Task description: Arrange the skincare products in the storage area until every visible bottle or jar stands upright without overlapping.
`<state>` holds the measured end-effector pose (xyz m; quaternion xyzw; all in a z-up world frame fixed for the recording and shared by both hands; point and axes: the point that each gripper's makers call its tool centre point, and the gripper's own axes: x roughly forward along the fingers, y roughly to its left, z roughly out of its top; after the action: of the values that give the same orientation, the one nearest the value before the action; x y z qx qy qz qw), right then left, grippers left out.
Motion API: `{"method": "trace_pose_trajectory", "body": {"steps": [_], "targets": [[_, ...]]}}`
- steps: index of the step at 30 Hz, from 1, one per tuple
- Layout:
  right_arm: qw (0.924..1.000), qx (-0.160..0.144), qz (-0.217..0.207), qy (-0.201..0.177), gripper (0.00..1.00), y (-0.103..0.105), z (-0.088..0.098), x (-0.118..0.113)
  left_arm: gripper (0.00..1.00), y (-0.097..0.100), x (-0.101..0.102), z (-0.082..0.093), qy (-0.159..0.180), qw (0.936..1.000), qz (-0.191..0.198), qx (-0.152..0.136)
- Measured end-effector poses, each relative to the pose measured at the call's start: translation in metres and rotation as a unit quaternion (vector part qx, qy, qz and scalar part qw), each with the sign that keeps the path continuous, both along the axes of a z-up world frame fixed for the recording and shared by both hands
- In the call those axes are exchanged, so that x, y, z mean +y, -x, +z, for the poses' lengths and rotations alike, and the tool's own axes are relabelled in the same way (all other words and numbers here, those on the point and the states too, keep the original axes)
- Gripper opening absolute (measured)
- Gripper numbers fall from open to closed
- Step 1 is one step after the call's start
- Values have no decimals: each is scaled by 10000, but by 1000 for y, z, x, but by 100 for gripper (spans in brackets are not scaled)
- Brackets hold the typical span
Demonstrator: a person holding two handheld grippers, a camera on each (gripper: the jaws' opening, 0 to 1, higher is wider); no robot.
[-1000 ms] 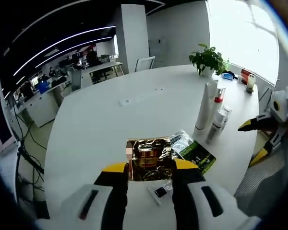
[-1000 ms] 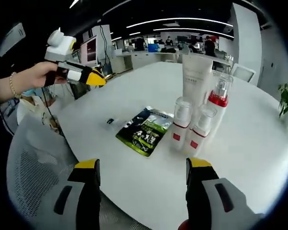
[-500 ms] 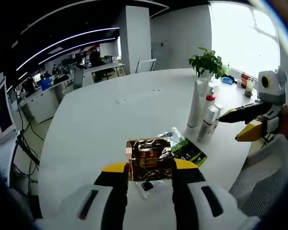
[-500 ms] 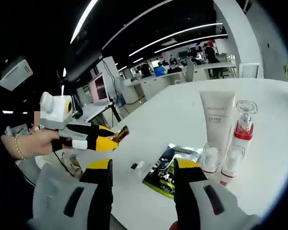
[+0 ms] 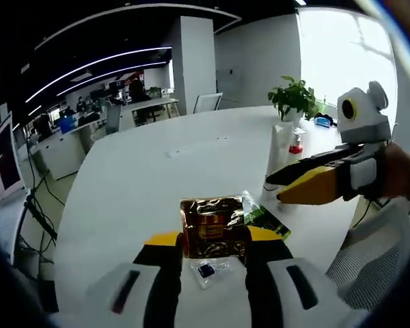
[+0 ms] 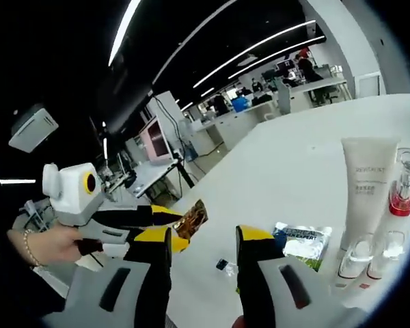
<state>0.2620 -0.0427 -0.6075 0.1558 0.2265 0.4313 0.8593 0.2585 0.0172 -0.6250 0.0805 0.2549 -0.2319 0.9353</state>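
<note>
Left gripper view first: the left gripper (image 5: 212, 240) sits at bottom centre, its jaws closed on a gold foil packet (image 5: 212, 226) held up off the white table (image 5: 143, 178). From the right side of the frame comes the right gripper (image 5: 272, 188), yellow jaws nearly together with nothing between them, pointing toward centre. Below the packet lies a small clear sachet (image 5: 209, 269), and a green pouch (image 5: 264, 218) peeks out just right of the foil.

Over in the right gripper view, the right gripper (image 6: 203, 236) rises at the bottom with a clear gap and nothing gripped, the left gripper (image 6: 179, 223) coming in from the left with the foil packet (image 6: 193, 221) at its tip. At the right edge stands the upright group: white tube (image 6: 367, 175), red-collared pump bottle (image 6: 404, 186), and two small clear bottles (image 6: 356, 260) low in the corner, close together, none fallen as far as I can see.

My read: this looks like a handover or a set-down of the packet. Done well, that means keeping the foil clear of those bottles, lowering it flat on open table near the green pouch (image 6: 303, 240), and opening only once it rests.
</note>
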Motion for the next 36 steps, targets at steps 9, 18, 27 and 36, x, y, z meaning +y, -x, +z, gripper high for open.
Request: {"method": "trace_pose_trajectory", "body": {"steps": [9,18,27,36], "targets": [[9983,318,-141,-465,22,-11,-3,13,36,4,-6,5,92,9999,-58,-23],[9971,474,-152,-572,16,-15,-4,16,37,0,-9,9,134,9999,-83,-62],[9955,640,-193,-673,3,-15,-7,15,37,1,-16,9,126,9998,-162,-44],[9951,635,-137,-742,1,-8,-2,16,39,2,-16,5,140,9996,-255,35]]}}
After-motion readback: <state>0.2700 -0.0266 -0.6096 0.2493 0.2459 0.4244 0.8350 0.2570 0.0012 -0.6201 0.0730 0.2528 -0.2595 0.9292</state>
